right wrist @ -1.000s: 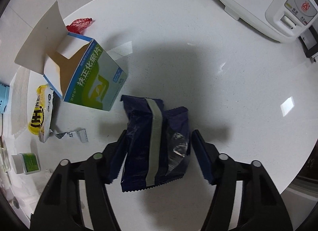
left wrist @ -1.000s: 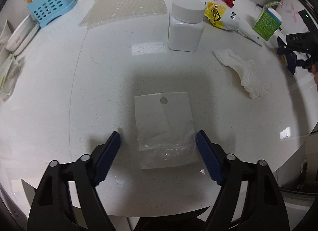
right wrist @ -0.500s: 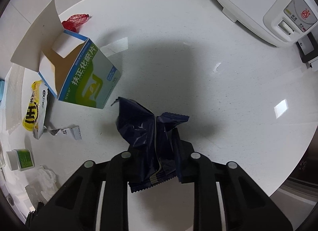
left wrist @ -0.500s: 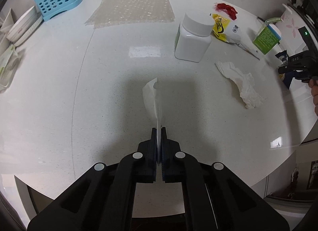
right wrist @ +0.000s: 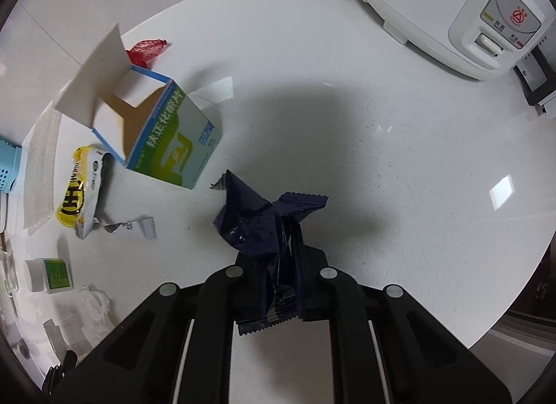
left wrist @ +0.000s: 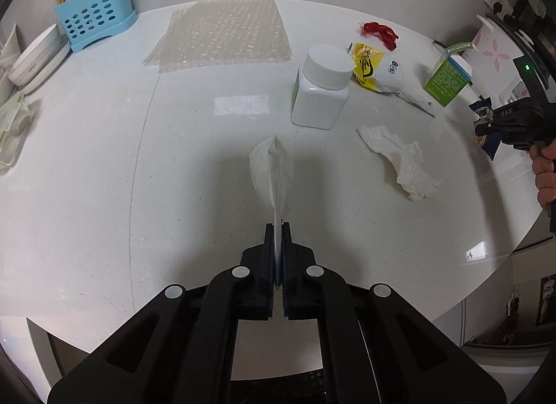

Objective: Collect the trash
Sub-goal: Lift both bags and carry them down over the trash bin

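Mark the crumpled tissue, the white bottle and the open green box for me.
crumpled tissue (left wrist: 399, 161), left wrist view, its middle folds.
white bottle (left wrist: 318, 101), left wrist view, its body below the cap.
open green box (right wrist: 177, 147), right wrist view, its printed side.

Both grippers, open 1 s ago, now clamped: left (left wrist: 277, 258) on clear bag (left wrist: 272, 174), right (right wrist: 283, 265) on crumpled navy wrapper (right wrist: 257, 220).

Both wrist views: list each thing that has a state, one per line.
left tool: shut on clear plastic bag
clear plastic bag: pinched, folded upright
right tool: shut on dark blue wrapper
dark blue wrapper: crumpled
green box: flap open
white bottle: capped, upright
tissue: crumpled, on table
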A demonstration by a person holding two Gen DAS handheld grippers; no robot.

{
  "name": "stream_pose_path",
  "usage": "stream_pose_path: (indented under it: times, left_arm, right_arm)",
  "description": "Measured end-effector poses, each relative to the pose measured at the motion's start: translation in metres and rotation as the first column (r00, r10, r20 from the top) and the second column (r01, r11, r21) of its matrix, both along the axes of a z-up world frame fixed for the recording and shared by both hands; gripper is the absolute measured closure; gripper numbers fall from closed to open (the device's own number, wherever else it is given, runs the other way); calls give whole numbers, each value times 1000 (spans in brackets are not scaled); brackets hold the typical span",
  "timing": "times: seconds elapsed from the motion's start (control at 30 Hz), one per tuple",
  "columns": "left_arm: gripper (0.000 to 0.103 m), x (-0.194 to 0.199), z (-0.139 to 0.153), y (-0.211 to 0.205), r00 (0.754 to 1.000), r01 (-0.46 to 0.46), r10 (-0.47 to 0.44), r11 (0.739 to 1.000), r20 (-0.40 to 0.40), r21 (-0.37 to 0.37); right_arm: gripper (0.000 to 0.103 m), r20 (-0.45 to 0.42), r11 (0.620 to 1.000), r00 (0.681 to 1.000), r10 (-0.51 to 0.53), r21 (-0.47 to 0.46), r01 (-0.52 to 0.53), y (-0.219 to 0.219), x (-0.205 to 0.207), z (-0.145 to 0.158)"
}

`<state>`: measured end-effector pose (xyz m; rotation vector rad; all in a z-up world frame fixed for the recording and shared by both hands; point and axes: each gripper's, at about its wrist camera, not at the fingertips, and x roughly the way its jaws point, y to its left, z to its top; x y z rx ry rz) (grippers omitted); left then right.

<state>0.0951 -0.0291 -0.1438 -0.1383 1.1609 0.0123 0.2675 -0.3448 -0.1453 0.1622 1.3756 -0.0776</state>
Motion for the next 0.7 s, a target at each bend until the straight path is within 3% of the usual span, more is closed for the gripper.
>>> stream_pose_path:
  times: [0.7]
  left_arm:
    - [101,-17,47,1,994,13,-11,1000,105,-23]
  right_arm:
    - [93,146,997,988,59,42,-66,13,-47,61]
